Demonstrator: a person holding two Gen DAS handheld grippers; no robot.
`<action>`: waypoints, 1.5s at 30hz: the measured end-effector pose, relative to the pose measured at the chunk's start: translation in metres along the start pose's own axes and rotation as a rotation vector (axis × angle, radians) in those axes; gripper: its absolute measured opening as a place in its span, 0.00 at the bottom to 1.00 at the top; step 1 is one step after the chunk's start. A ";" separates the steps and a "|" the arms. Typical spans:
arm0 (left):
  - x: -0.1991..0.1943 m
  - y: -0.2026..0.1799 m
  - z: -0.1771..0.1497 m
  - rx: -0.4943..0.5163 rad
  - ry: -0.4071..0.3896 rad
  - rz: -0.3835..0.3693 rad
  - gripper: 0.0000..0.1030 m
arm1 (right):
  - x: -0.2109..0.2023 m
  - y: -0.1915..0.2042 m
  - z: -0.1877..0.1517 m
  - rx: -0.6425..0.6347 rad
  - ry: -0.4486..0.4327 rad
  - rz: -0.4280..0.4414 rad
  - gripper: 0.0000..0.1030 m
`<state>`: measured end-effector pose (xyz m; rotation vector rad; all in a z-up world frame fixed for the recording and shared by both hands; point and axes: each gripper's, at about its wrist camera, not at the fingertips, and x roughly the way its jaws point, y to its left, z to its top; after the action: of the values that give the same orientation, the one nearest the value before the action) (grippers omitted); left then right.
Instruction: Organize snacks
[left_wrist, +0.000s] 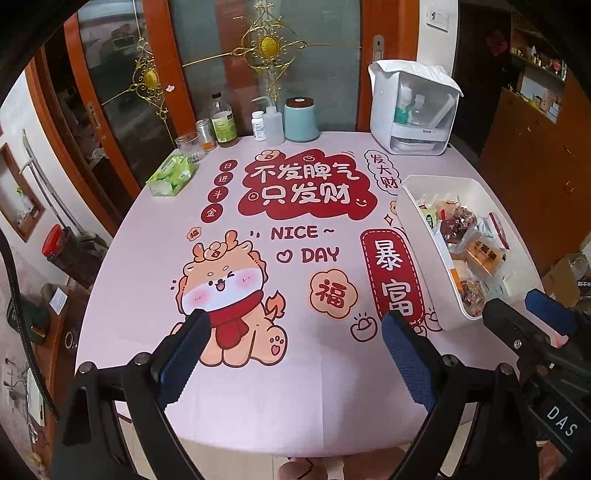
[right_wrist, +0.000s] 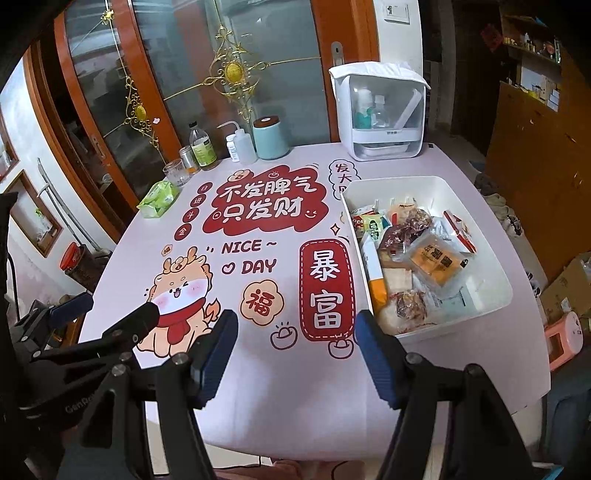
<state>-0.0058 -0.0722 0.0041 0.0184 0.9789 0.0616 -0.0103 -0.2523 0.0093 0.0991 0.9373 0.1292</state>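
The snacks (right_wrist: 417, 258) all lay heaped in the white bin (right_wrist: 495, 295) at the right side of the table (right_wrist: 295, 387), and none showed loose on the printed cloth, so the gathering looked done or nearly so; whether sorting inside the bin remained could not be told. The left gripper (left_wrist: 295, 354) hung with jaws spread wide and empty over the near edge. The right gripper (right_wrist: 295, 354) hung beside it, jaws partly apart, holding nothing.
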 end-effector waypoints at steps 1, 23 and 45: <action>0.000 0.000 0.000 0.001 0.000 0.000 0.90 | -0.001 0.000 0.000 0.002 -0.001 0.003 0.65; 0.004 -0.007 0.006 0.011 0.006 -0.008 0.90 | 0.001 -0.003 0.002 0.005 0.001 0.001 0.65; 0.008 -0.009 0.003 0.032 0.018 -0.023 0.90 | 0.005 -0.006 0.001 0.011 0.008 0.006 0.65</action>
<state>0.0015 -0.0803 -0.0012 0.0358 0.9982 0.0257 -0.0060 -0.2574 0.0052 0.1118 0.9458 0.1302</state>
